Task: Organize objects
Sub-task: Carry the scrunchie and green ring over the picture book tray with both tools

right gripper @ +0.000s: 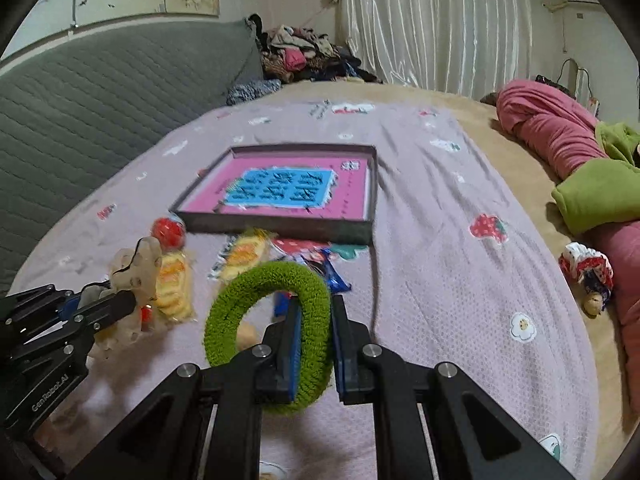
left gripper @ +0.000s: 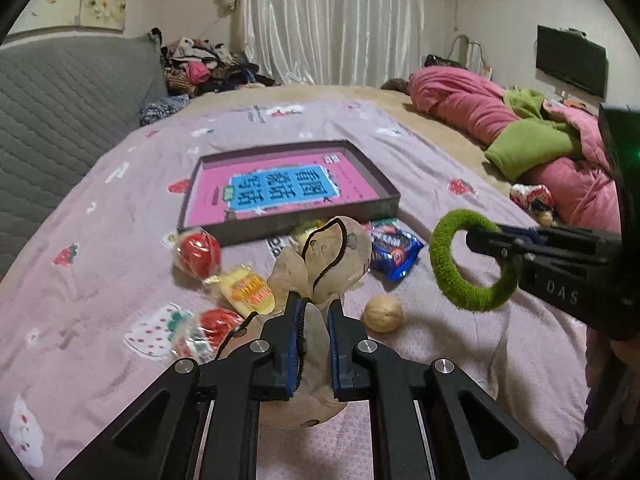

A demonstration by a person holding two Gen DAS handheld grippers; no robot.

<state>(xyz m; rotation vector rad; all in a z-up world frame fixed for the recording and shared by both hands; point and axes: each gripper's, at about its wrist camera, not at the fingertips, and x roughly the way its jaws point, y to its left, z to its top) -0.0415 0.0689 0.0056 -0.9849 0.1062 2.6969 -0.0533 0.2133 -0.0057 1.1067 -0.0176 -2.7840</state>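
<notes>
The shallow grey tray with a pink-and-blue book [left gripper: 280,190] on the bed holds no loose item yet. The left gripper [left gripper: 314,312] has its jaws clamped on a beige drawstring cloth pouch [left gripper: 332,258], the right gripper [right gripper: 316,320] on a fuzzy green ring [right gripper: 270,336], both above the bedspread. Wrapped snacks [left gripper: 248,290] and a walnut [left gripper: 383,313] remain scattered.

"DAS" on right gripper [left gripper: 502,254]

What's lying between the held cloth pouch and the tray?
Left wrist view: a blue snack packet and a yellowish wrapped snack lie on the bedspread between the pouch and the tray.
</notes>
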